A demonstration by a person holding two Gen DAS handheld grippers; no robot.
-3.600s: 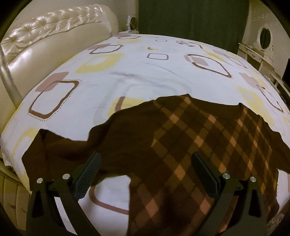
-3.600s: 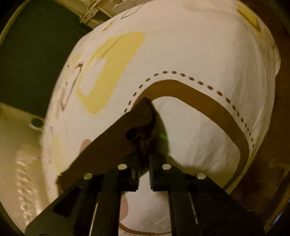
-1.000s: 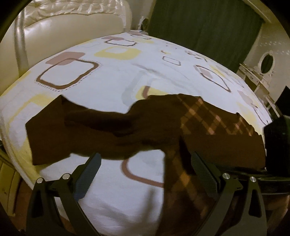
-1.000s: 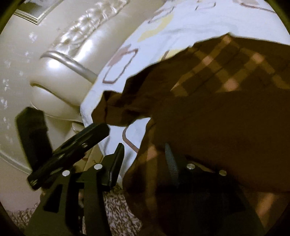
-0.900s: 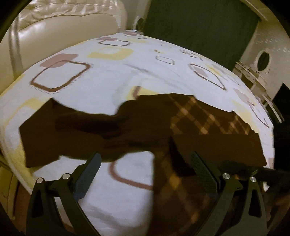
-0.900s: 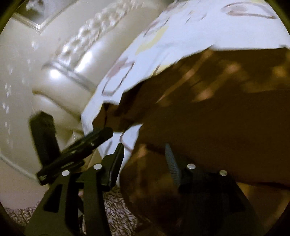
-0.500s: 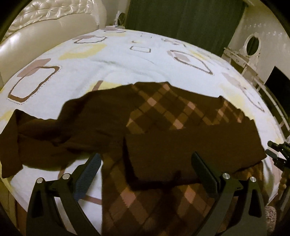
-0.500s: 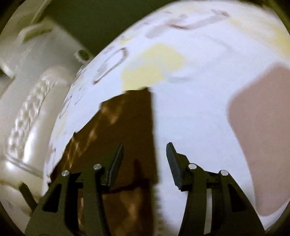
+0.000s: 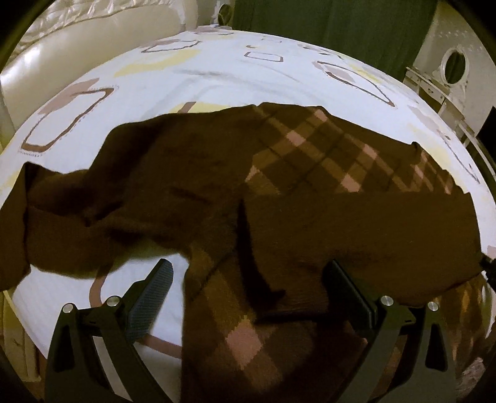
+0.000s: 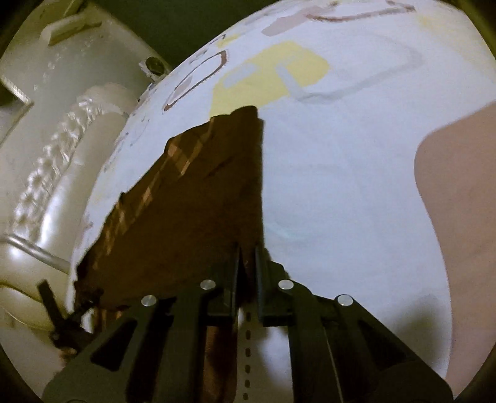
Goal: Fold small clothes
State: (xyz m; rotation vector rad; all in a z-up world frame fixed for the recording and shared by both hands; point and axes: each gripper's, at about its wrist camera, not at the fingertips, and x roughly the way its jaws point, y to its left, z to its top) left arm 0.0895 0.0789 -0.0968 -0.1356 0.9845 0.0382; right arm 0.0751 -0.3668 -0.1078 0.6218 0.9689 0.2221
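Right hand-held gripper [image 10: 247, 248]: jaws just closed, now pinching the near right-hand edge of the dark brown knitted sweater with tan argyle checks [image 10: 192, 198]. Cloth visibly trapped between the pads; rest of garment fanning up and leftward ahead of the fingers. Grip at the edge likely chosen so that side can be lifted and carried over the body for a fold.

Left hand-held gripper [image 9: 248, 285]: jaws spread wide, nothing pressed between them. Poised low over the sweater's lower body, near left pad over bare sheet, right pad over brown cloth. Judged to be lining up for a matching pinch on the hem or the folded-over part.

Just ahead of the left fingers: plain brown sleeve [image 9: 372, 229] already laid across the checked front, reaching rightward. Other sleeve [image 9: 62, 223] trailing out to the left, rumpled, not yet folded in.

Beyond: white bedsheet with brown and yellow rounded squares [image 9: 217, 77] carrying the garment, spread flat as work surface. Farther left, cream padded headboard [image 9: 77, 55]; farthest back, dark green curtain [image 9: 341, 24].
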